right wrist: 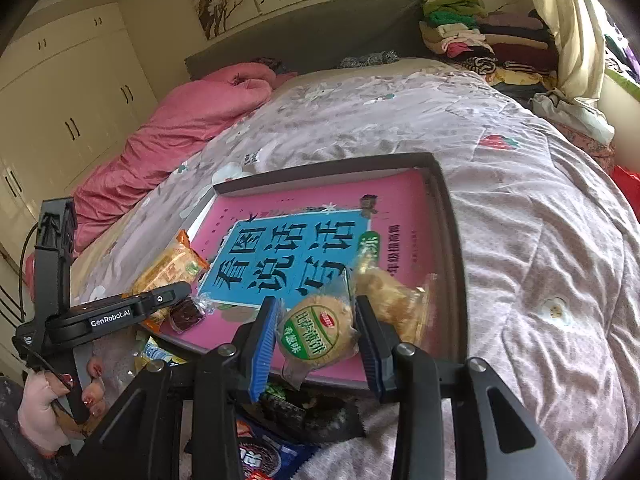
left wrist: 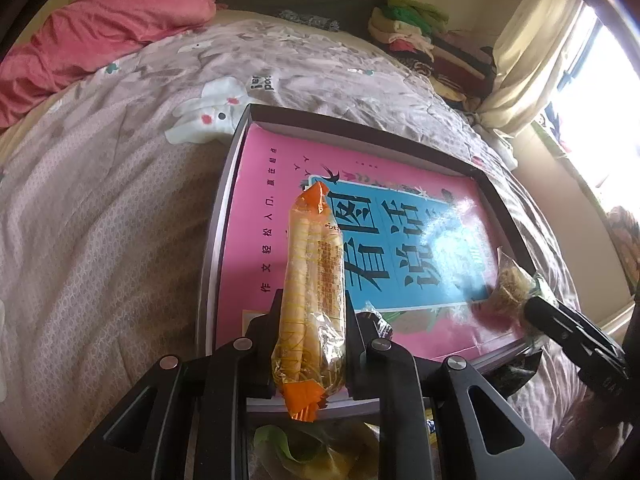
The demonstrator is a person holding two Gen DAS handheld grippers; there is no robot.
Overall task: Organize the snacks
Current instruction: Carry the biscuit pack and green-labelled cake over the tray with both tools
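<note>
Nearest the lens, the left tongs [left wrist: 310, 344] are closed on a long orange-ended wafer packet [left wrist: 314, 292], held above the near edge of the tray [left wrist: 224, 184]. We take the tray, a shallow dark-rimmed box lined with a pink book cover [right wrist: 320, 208] and lying on the bed [right wrist: 540, 240], as our landmark. The packet's long axis runs straight ahead along the fingers, pointing toward the tray's far rim; its clear film shows pale wafer sticks and printed text.

The right tongs [right wrist: 316, 332] grip a round biscuit [right wrist: 318, 332] in clear wrap with a green label, poised over the tray's near right corner. Just beyond it, a second wrapped pastry [right wrist: 394, 304] rests inside the tray against the right rim. A small dark wrapped sweet [right wrist: 186, 314] lies on the tray's near left part, close to the left tongs.

More packets, among them a blue biscuit bag [right wrist: 264, 456], lie on the bed outside the tray's near edge.

We judge both snacks are carried toward the tray interior; the left one, lying lengthwise, could be lowered parallel to the left rim, which that hand is nearer.
</note>
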